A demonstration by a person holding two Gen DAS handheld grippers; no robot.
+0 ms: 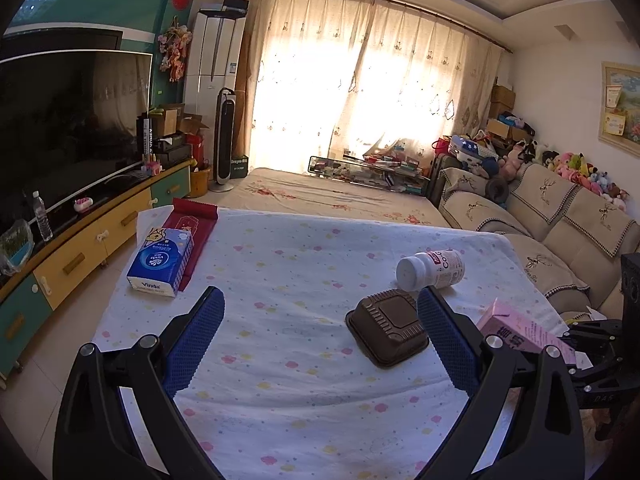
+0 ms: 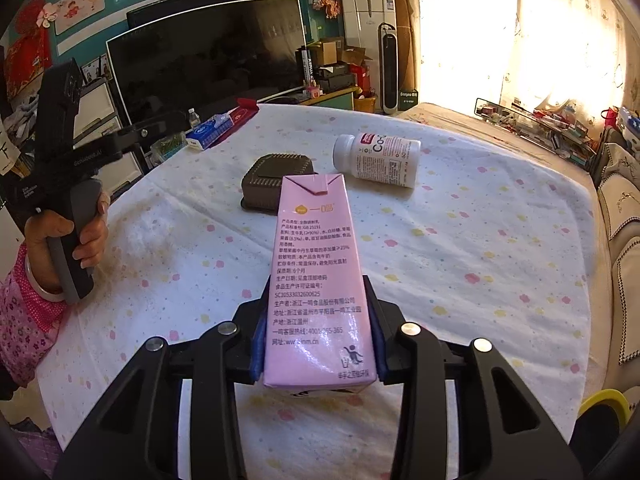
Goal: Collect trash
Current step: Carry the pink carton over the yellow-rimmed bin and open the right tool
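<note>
Right gripper (image 2: 318, 320) clamps pink paper milk carton (image 2: 318, 280); left gripper (image 1: 320, 320) gapes empty; brown plastic tray (image 1: 386, 328), white pill bottle (image 1: 432, 270) remain uncollected

Black grippers (image 1: 320, 312) with blue textured jaws, silver screws; pink floral sleeve (image 2: 24, 320).

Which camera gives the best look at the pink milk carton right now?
The right wrist view: the pink milk carton fills the centre, printed side readable, clamped between the right gripper pads. The left wrist view catches only one end of it at the right edge, behind a finger of the left gripper.
</note>
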